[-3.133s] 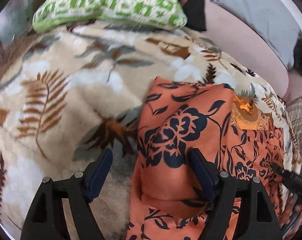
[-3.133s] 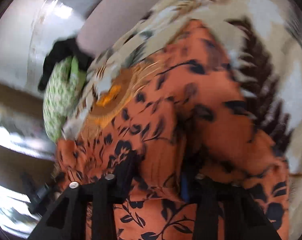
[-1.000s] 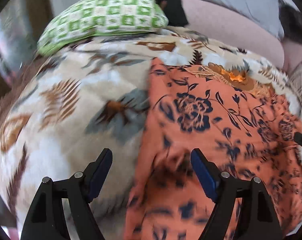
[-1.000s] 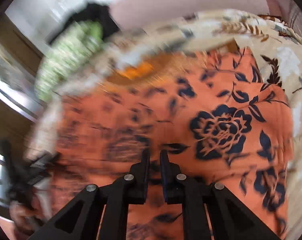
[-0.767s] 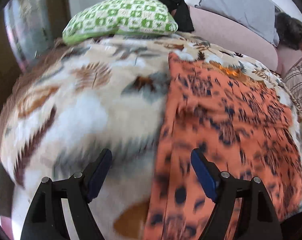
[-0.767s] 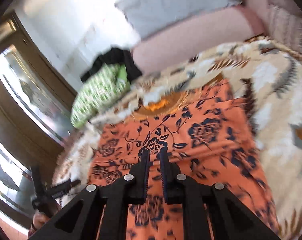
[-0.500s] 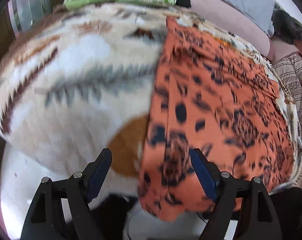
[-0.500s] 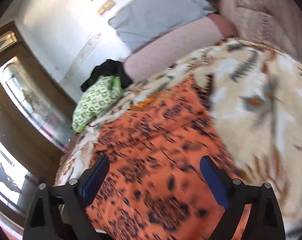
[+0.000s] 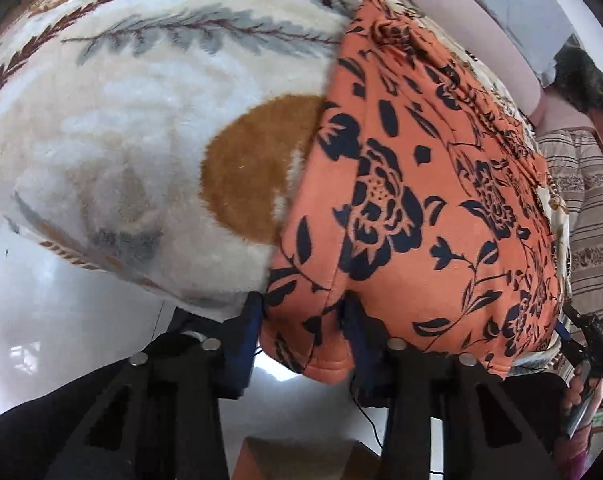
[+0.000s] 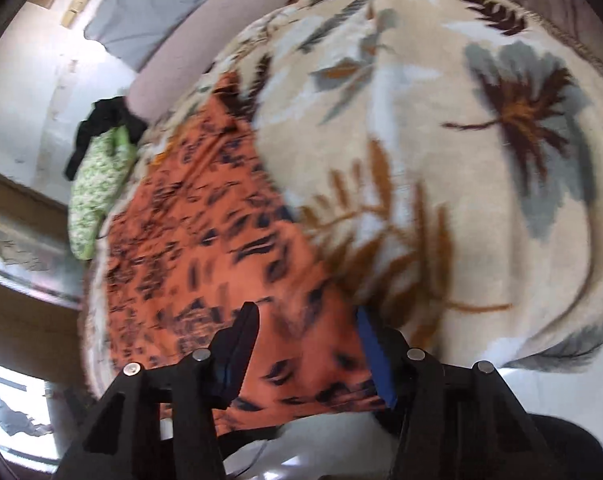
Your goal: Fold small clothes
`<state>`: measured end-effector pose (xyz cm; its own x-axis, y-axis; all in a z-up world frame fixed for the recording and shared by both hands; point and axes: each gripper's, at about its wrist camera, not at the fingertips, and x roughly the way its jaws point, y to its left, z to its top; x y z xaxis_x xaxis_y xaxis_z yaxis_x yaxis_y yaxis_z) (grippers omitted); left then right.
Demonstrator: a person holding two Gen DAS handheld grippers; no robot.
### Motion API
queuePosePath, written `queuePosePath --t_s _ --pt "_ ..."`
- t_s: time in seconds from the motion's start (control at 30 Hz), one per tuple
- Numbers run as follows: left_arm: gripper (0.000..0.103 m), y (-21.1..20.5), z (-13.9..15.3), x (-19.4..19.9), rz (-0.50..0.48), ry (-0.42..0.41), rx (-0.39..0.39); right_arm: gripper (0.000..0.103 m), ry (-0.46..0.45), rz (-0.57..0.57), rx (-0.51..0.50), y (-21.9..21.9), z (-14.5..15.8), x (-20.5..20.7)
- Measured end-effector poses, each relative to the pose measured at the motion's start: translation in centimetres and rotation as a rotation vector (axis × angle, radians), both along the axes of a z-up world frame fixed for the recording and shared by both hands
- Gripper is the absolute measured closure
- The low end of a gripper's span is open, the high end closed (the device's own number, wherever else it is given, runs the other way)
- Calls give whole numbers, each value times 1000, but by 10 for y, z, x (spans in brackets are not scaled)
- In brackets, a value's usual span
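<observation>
We have pulled both grippers back to the near edge of the bed, so now our left gripper (image 9: pixel 303 326) and our right gripper (image 10: pixel 307 344) each sit with jaws open around a bottom corner of the orange flowered cloth (image 9: pixel 421 184), which lies flat on the leafy blanket (image 9: pixel 141 120) and hangs a little over its edge. That tells us the next fold is about to start from this bottom hem. The right view is blurry, so we think no jaw has pinched the hem yet, and the top of the cloth is hard to see.
</observation>
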<state>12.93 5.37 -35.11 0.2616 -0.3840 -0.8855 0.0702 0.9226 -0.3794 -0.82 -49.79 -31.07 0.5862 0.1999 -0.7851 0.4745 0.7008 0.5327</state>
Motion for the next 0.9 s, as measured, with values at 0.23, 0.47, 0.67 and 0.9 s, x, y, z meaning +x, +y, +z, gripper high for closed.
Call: queuePosePath --t_s 0.23,0.47,0.67,0.9 --pt "45 -3 -2 4 -7 6 -30 48 66 4 20 -9 -14 4" --pt "50 -10 -1 3 -48 -23 -9 47 77 142 68 14 -15 10" --pt "51 -9 -2 2 -41 -16 -15 46 73 135 63 19 -18 7" --pt "59 -19 1 1 -66 -39 42 75 132 162 -132 36 -16 19"
